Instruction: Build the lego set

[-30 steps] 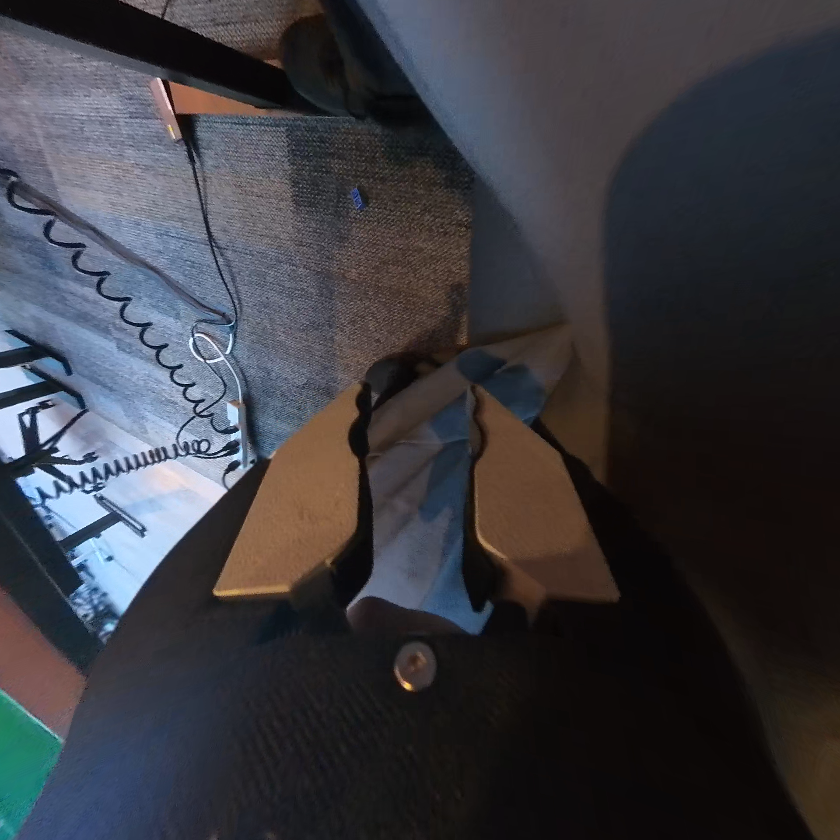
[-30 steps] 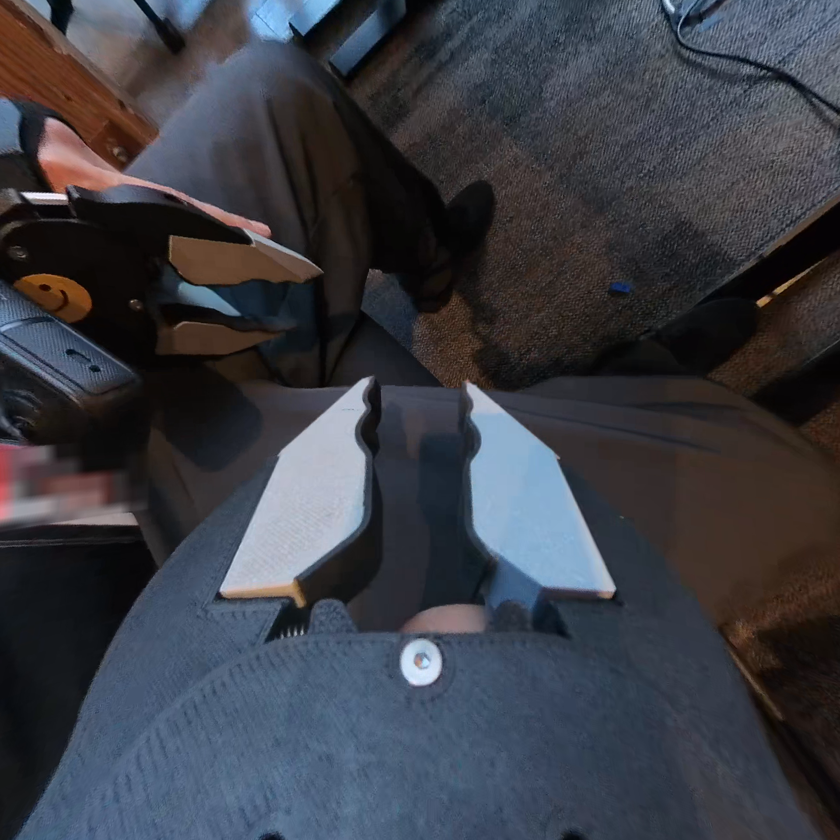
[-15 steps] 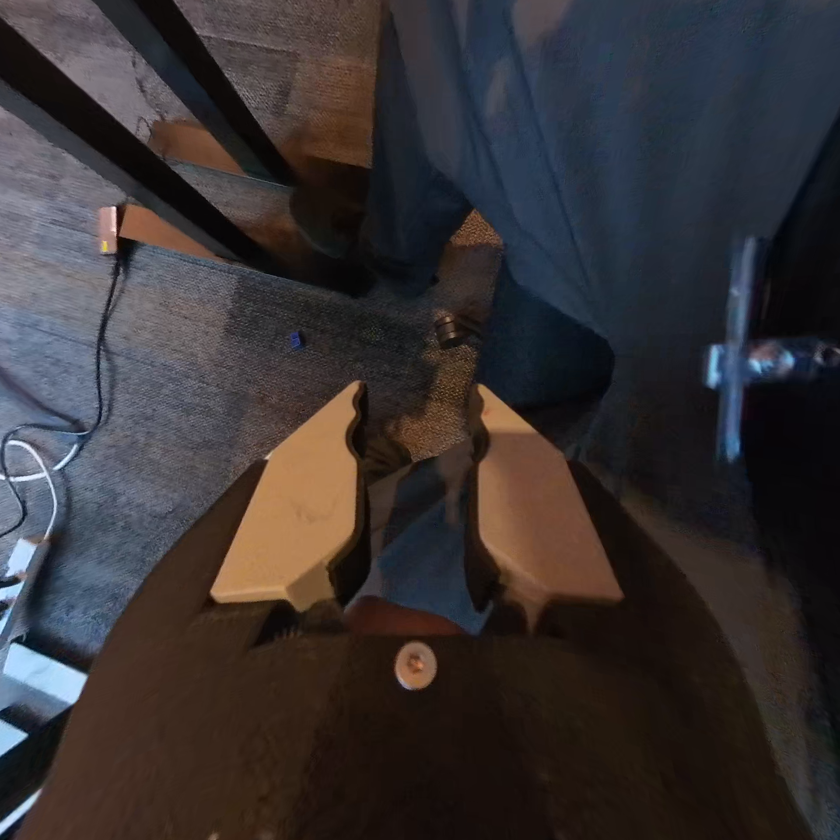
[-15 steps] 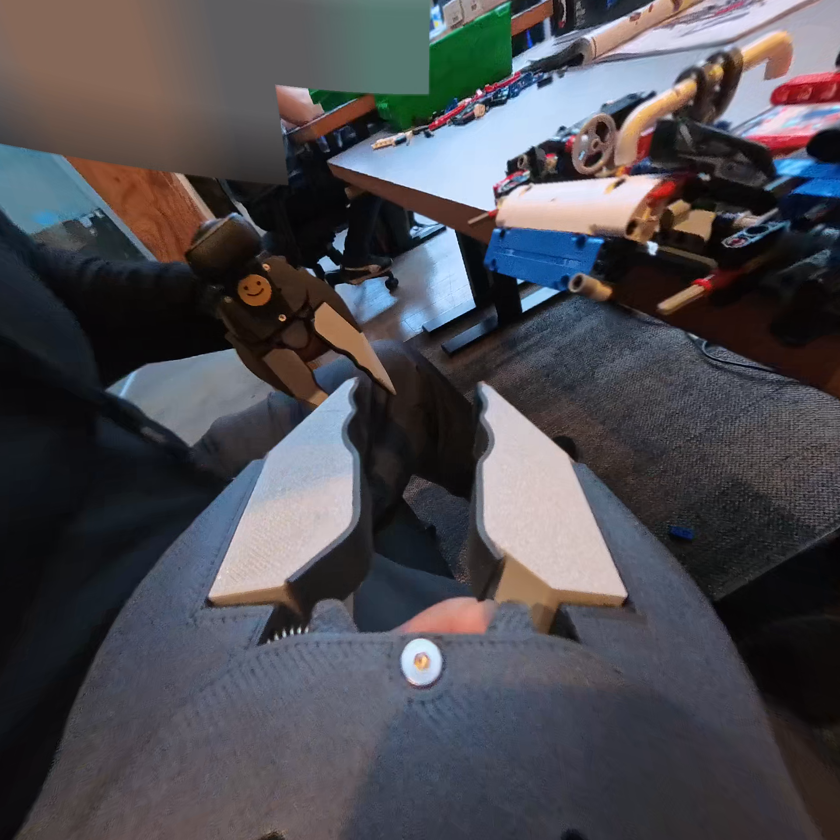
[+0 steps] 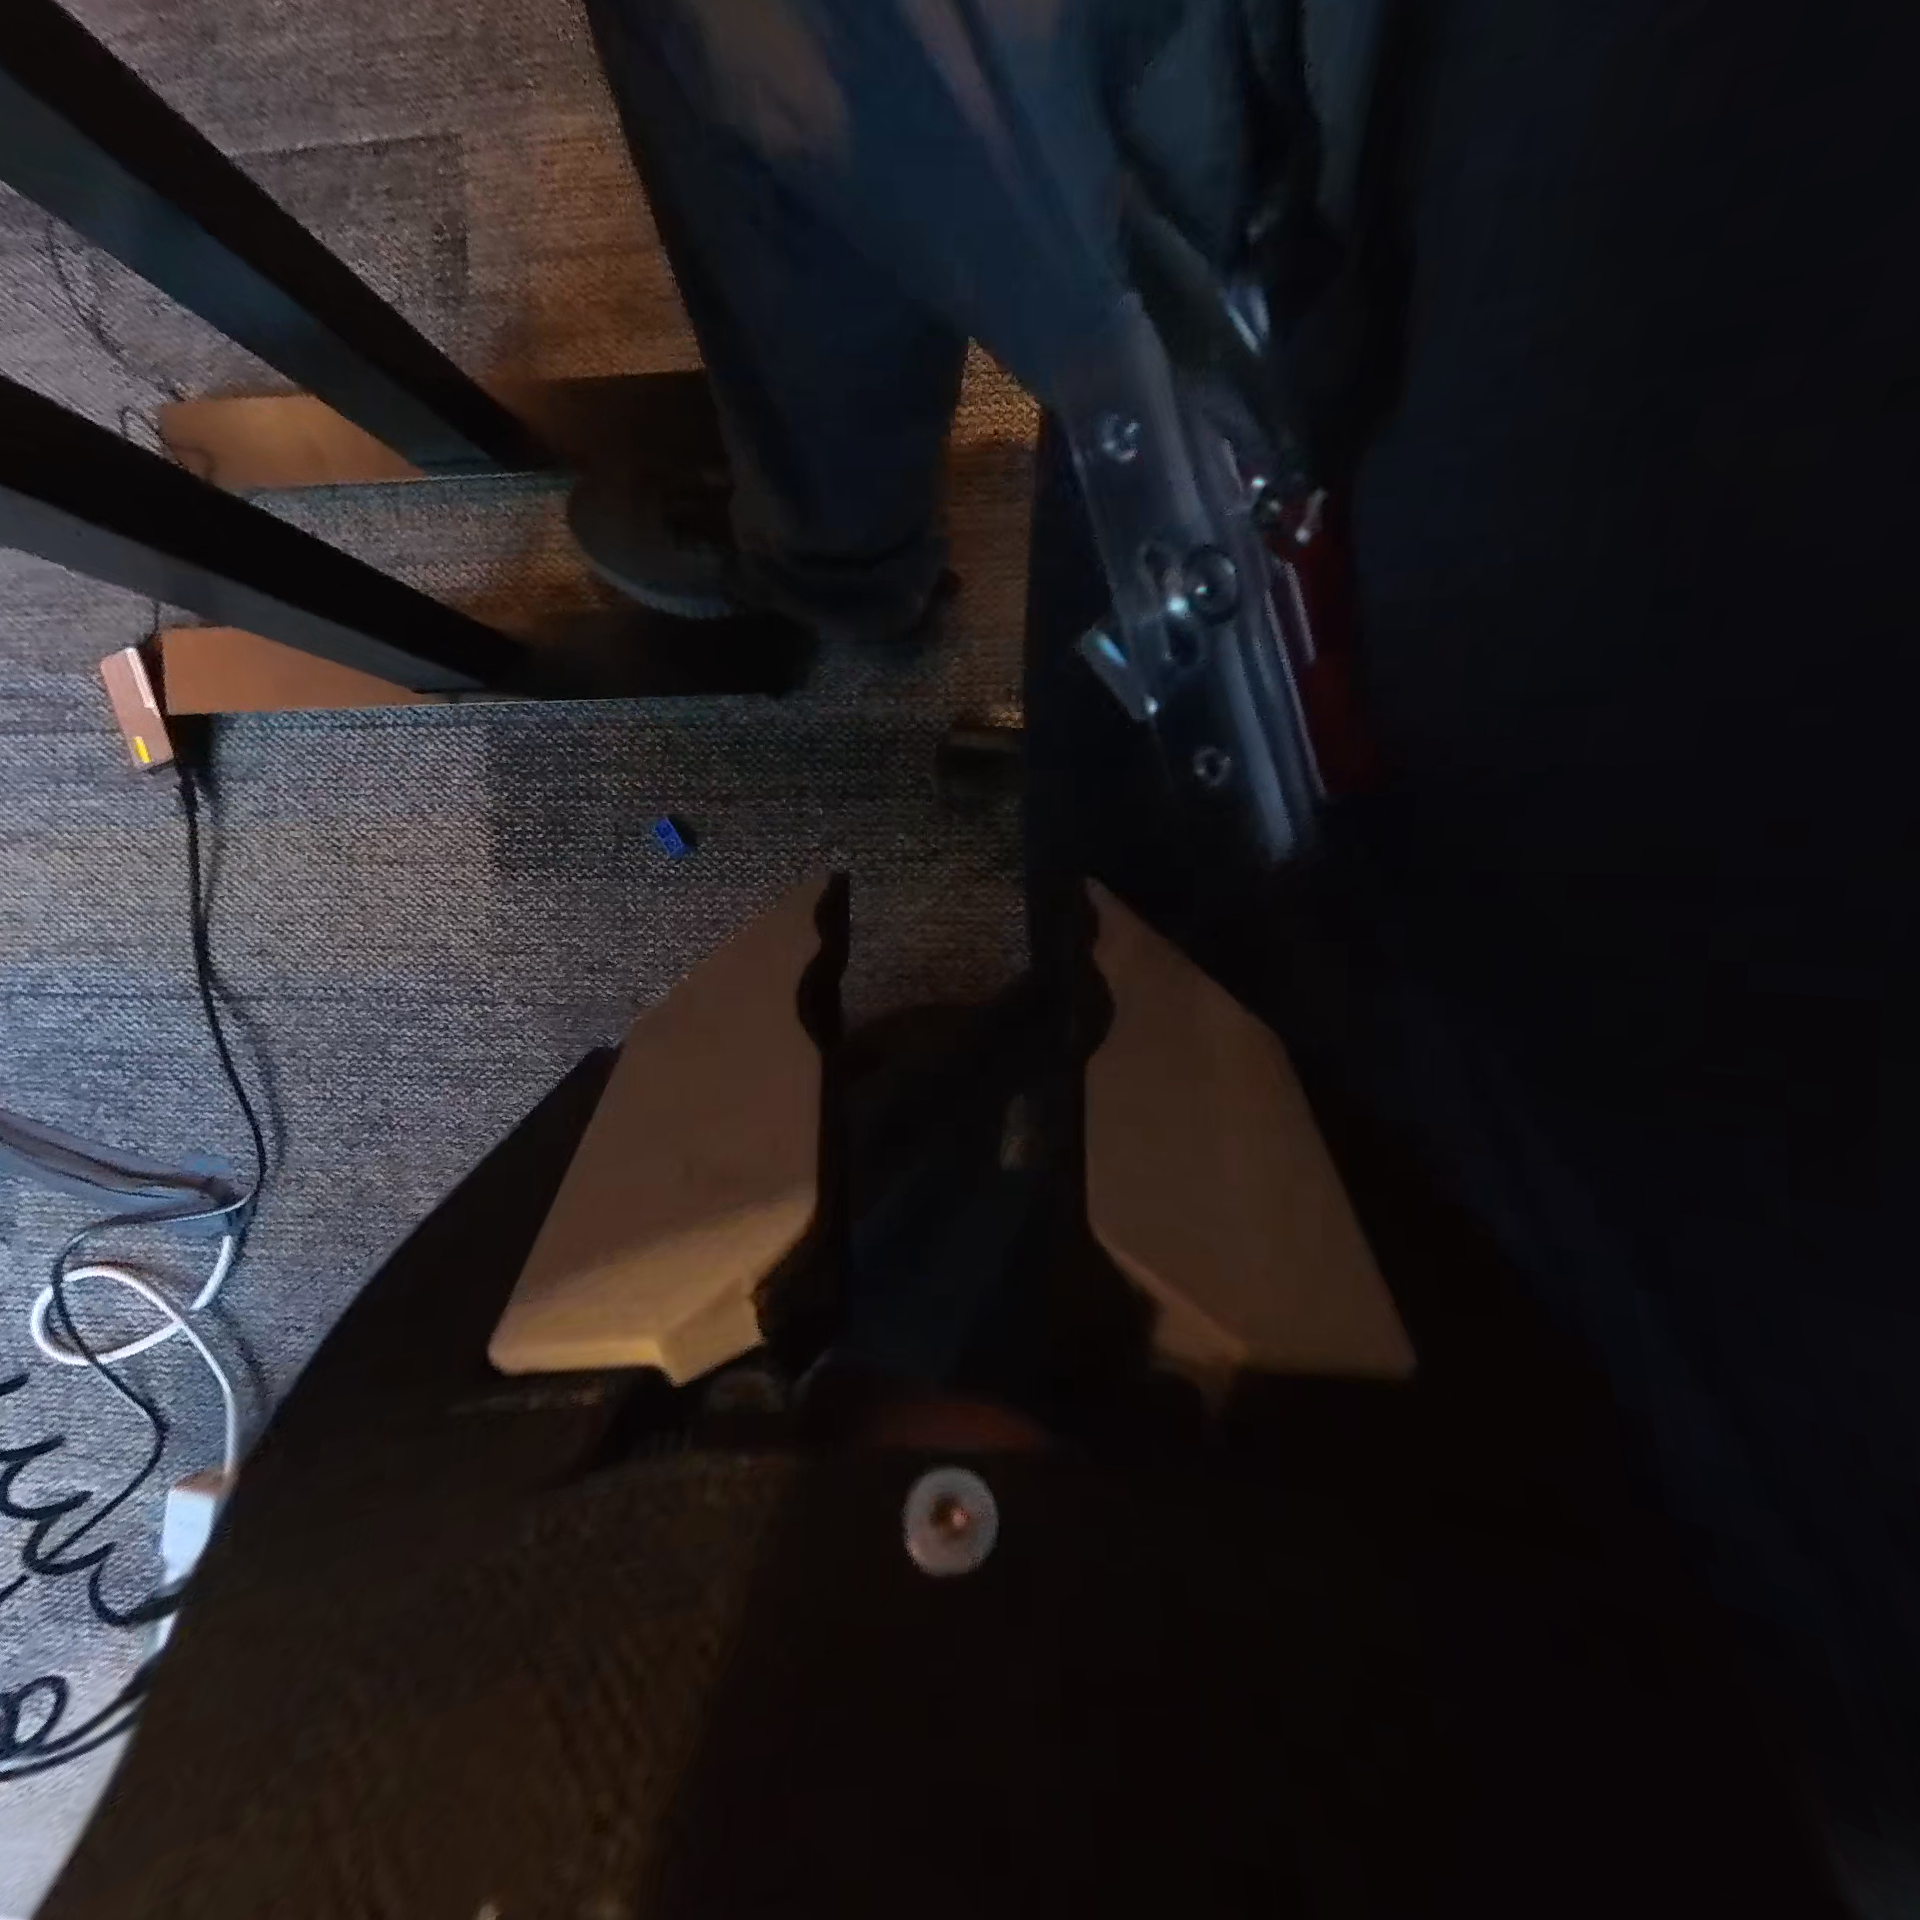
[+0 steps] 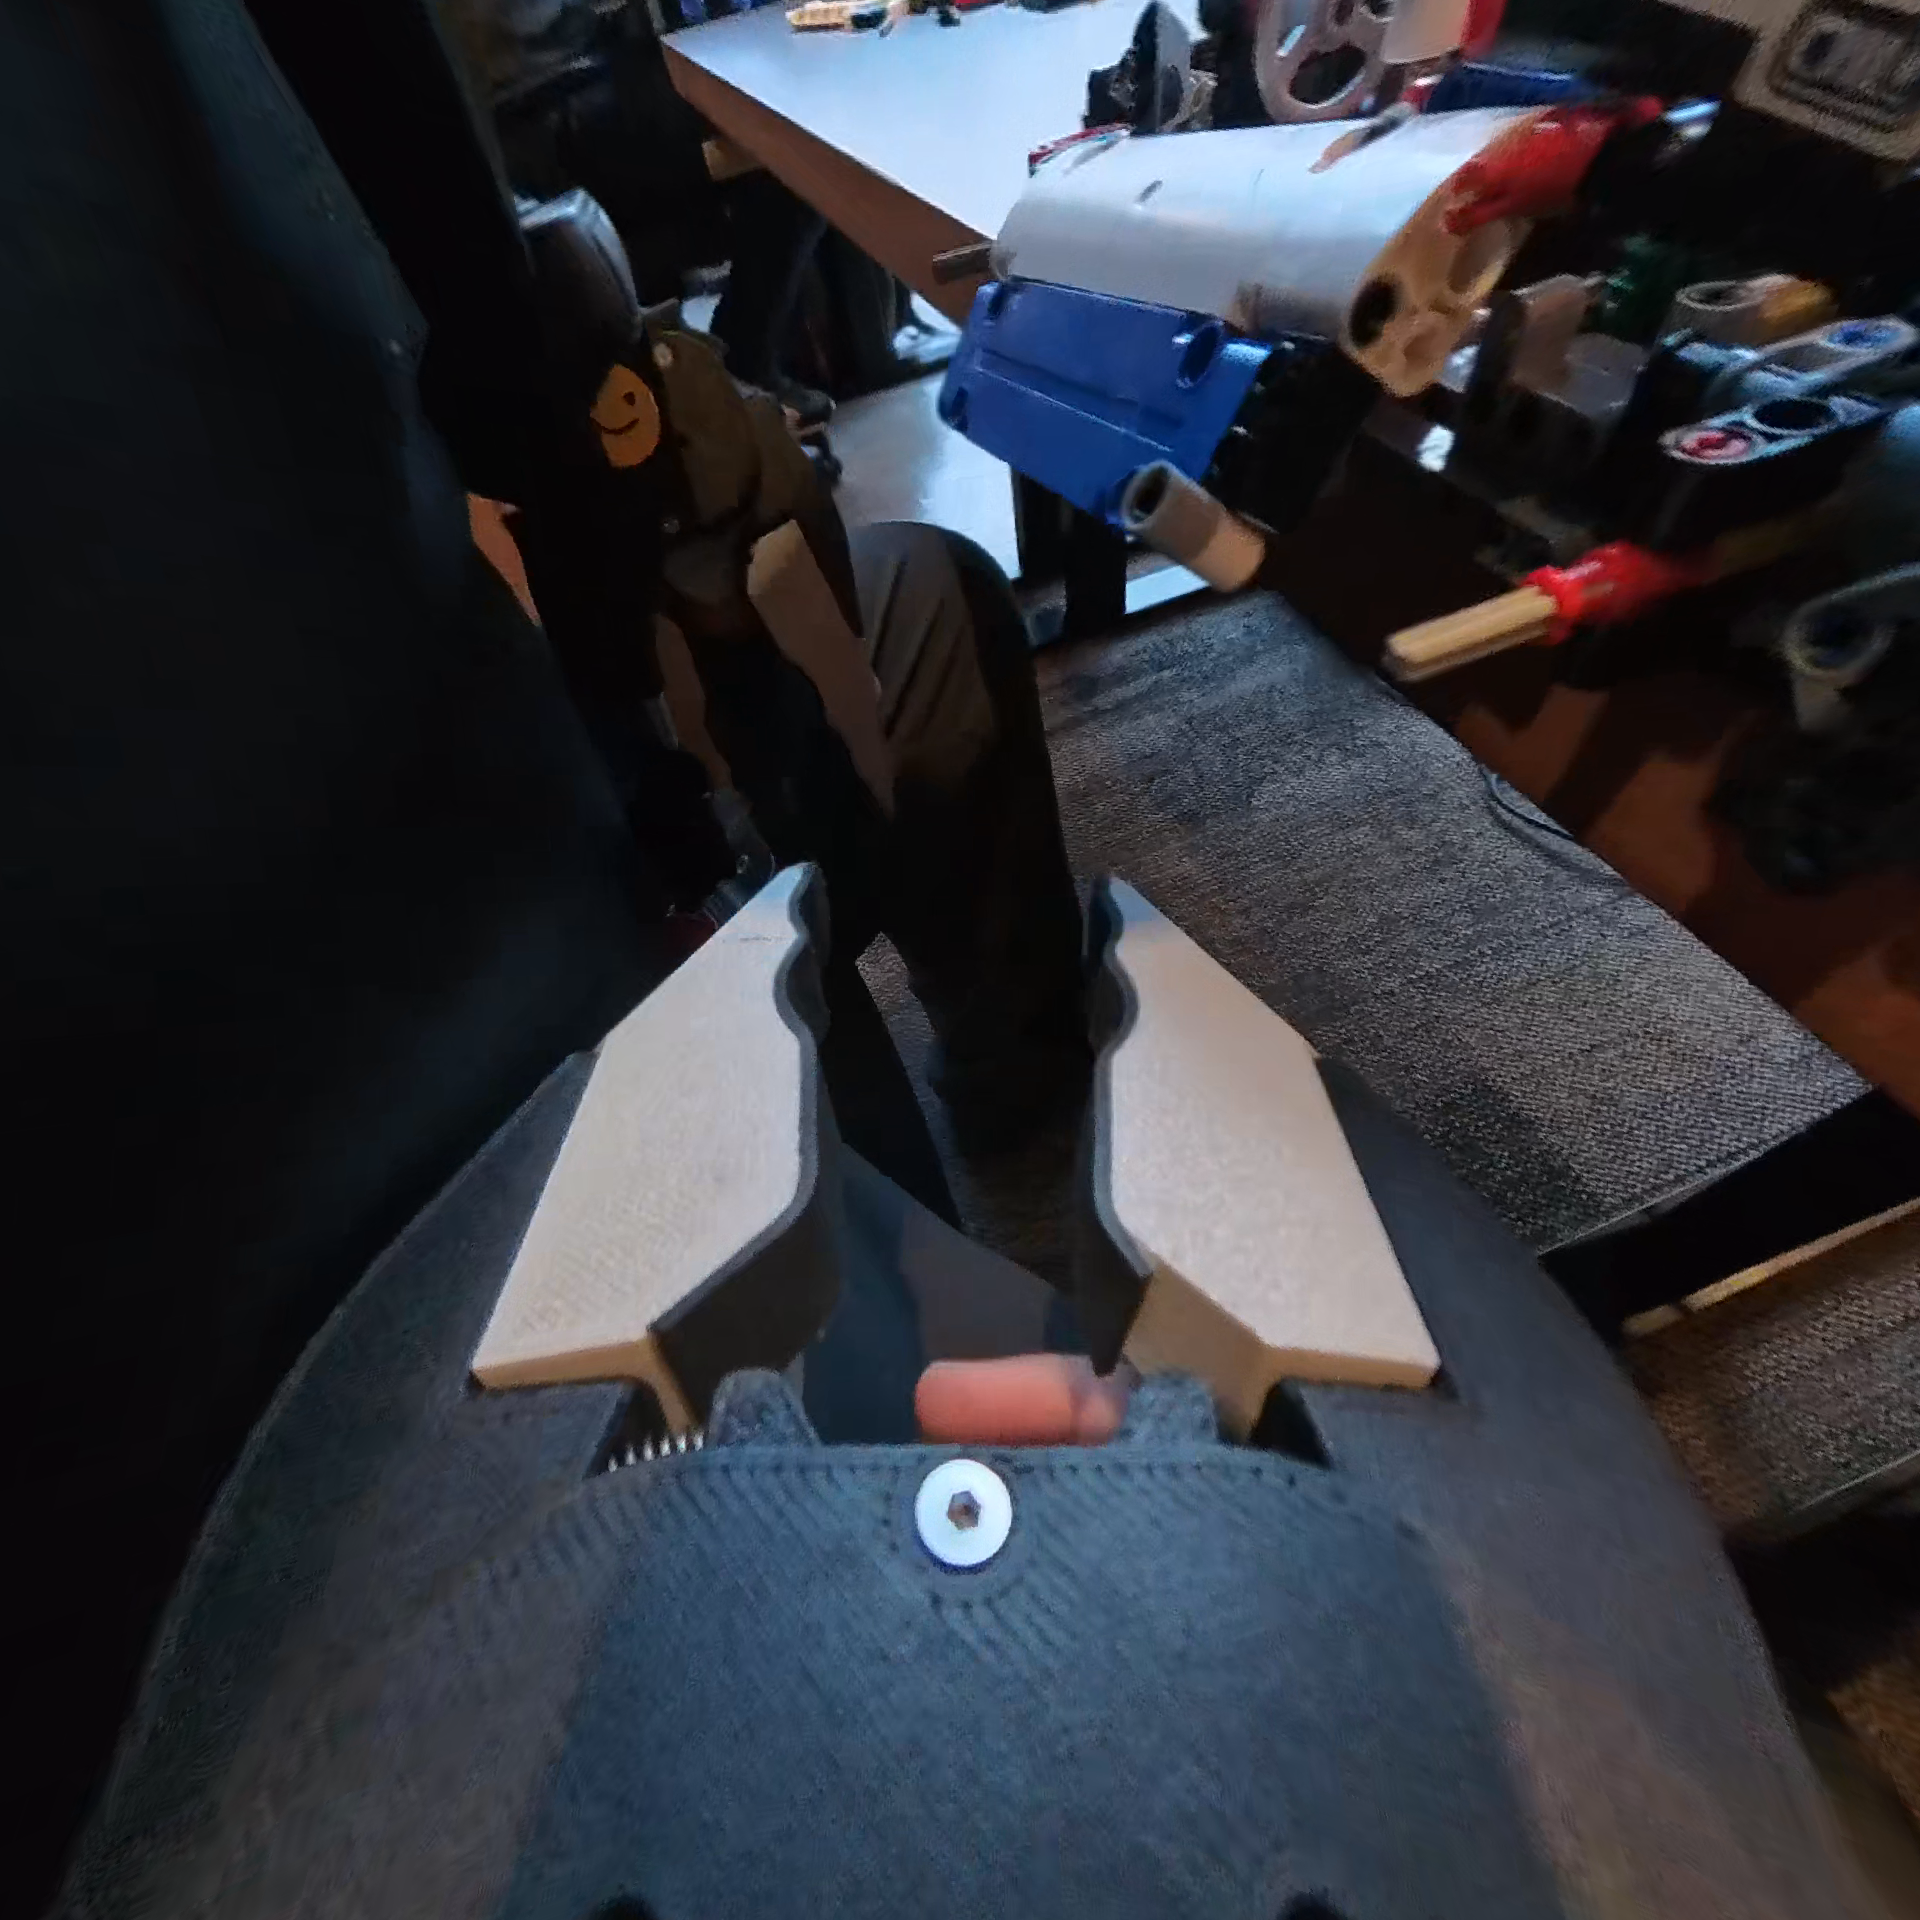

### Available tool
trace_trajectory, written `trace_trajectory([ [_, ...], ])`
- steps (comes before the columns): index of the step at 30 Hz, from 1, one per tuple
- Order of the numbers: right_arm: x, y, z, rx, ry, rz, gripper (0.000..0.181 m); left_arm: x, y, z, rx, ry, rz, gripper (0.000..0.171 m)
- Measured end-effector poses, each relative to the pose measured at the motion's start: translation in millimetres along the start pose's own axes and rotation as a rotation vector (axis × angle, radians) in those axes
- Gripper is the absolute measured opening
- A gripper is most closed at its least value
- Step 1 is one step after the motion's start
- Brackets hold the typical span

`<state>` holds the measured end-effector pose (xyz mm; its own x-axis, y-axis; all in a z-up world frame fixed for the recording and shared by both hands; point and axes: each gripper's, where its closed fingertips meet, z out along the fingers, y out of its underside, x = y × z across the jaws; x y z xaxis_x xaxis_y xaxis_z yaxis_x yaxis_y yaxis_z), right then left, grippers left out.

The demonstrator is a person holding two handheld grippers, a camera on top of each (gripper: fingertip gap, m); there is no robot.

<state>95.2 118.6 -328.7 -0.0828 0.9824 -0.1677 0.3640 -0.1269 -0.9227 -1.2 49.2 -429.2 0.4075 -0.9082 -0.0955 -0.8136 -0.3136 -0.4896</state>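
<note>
My left gripper (image 5: 961,894) is open and empty, held low and pointing down at grey carpet under the table. A small blue lego piece (image 5: 671,836) lies on the carpet just ahead of its left fingertip. My right gripper (image 6: 956,894) is open and empty, pointing across the person's lap toward the table edge. A large lego model stands at that edge, with a white curved panel (image 6: 1226,223), a blue panel (image 6: 1101,390) and red pins (image 6: 1605,587). The left gripper (image 6: 800,613) also shows in the right wrist view, lower down beside the leg.
Black table legs (image 5: 239,281) cross the carpet at upper left. Cables (image 5: 223,997) and a white plug lie at left. The person's trouser leg and shoe (image 5: 831,436) stand ahead. A metal chair mechanism (image 5: 1184,582) hangs at right. The white tabletop (image 6: 894,114) stretches away. Across from one pair of fingers to the other is roughly 15 cm.
The left gripper has swung further under the table; the blue piece now lies nearer its tips. The right gripper has moved closer to the lego model at the table edge.
</note>
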Motion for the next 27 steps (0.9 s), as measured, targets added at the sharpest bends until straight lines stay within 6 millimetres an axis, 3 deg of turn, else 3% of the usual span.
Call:
trace_trajectory([
  [3, 5.9, 2.6, -3.4, -0.003, 0.014, 0.035, 0.046, -11.6, 0.3, 1.3, 0.010, 0.011, -0.046, 0.039],
  [11, -0.5, 39.2, 1.6, -0.205, -0.079, 0.096, 0.048, -19.5, -13.7, 6.2, 0.051, 0.078, -0.070, 0.040],
  [16, -12.0, 21.2, -0.7, -0.107, -0.135, 0.148, 0.045, -9.6, -18.6, 0.0, 0.059, 0.070, -0.041, 0.041],
  [21, -14.1, -5.2, -7.6, -0.011, -0.141, 0.173, 0.048, 15.0, -39.5, -32.3, 0.135, 0.125, -0.107, 0.043],
  [25, 1.9, -25.9, -9.2, 0.051, -0.054, 0.160, 0.045, 12.6, -91.8, -79.8, 0.301, 0.077, -0.089, 0.041],
  [27, 9.1, -33.2, -8.7, 0.077, -0.015, 0.168, 0.045, -3.1, -120.5, -101.8, 0.369, -0.016, -0.074, 0.035],
])
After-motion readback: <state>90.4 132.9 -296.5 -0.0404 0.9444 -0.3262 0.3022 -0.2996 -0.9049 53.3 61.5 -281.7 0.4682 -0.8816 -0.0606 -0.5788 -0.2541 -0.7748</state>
